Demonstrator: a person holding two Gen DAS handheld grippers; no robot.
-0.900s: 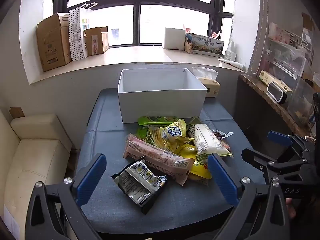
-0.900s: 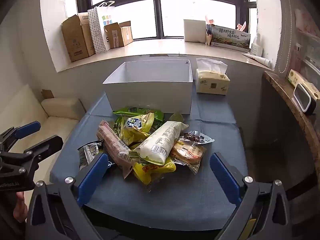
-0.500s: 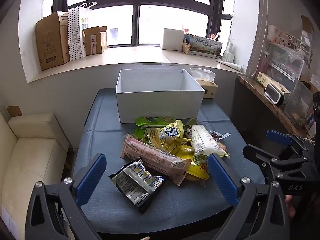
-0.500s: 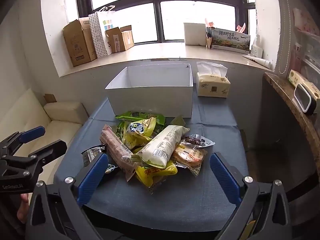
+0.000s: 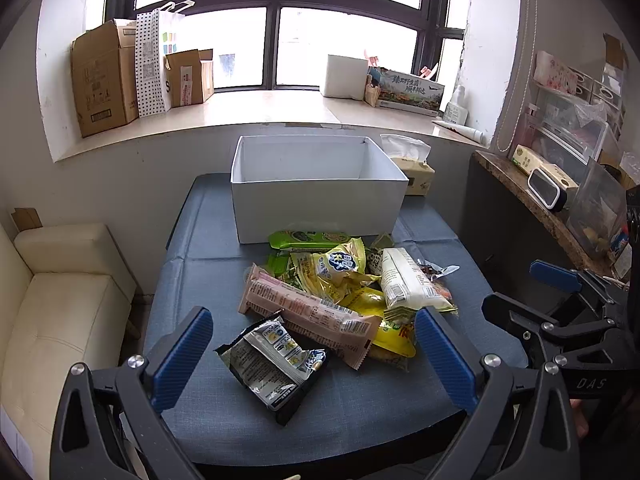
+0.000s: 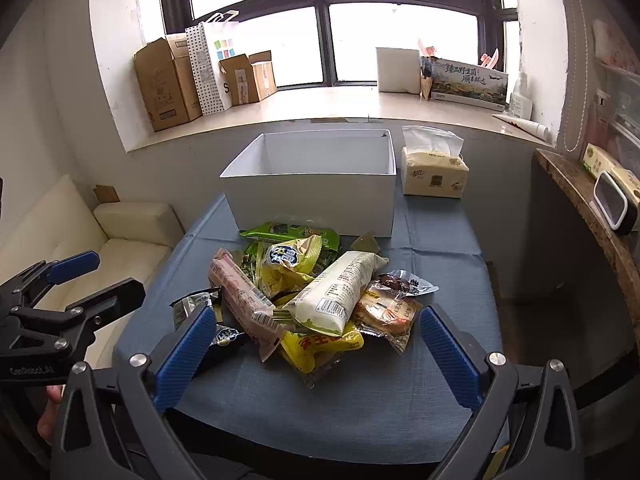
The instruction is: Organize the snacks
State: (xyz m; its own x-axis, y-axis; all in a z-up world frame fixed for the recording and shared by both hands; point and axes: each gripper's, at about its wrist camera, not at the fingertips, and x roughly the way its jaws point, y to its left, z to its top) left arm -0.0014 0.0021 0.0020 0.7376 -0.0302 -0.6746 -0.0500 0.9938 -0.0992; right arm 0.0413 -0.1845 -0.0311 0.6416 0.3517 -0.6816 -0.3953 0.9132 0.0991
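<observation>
A pile of snack packets lies on the blue table (image 5: 200,272), in front of an open white box (image 5: 316,204) whose inside shows no snacks. In the left wrist view I see a dark packet (image 5: 272,364) nearest, a long pink packet (image 5: 308,312), a yellow bag (image 5: 336,268), a white packet (image 5: 408,284) and a green packet (image 5: 308,238). My left gripper (image 5: 312,356) is open and empty above the table's near edge. My right gripper (image 6: 312,356) is open and empty before the pile, near the white packet (image 6: 336,292) and a yellow bag (image 6: 320,344).
A tissue box (image 6: 434,168) stands right of the white box. A cream sofa (image 5: 64,304) is left of the table. A wooden shelf (image 5: 536,196) with containers runs along the right. Cardboard boxes (image 5: 104,80) sit on the windowsill.
Both grippers have shifted slightly: in both views the table and box appear a little lower and closer. Both stay open and no snack has moved.
</observation>
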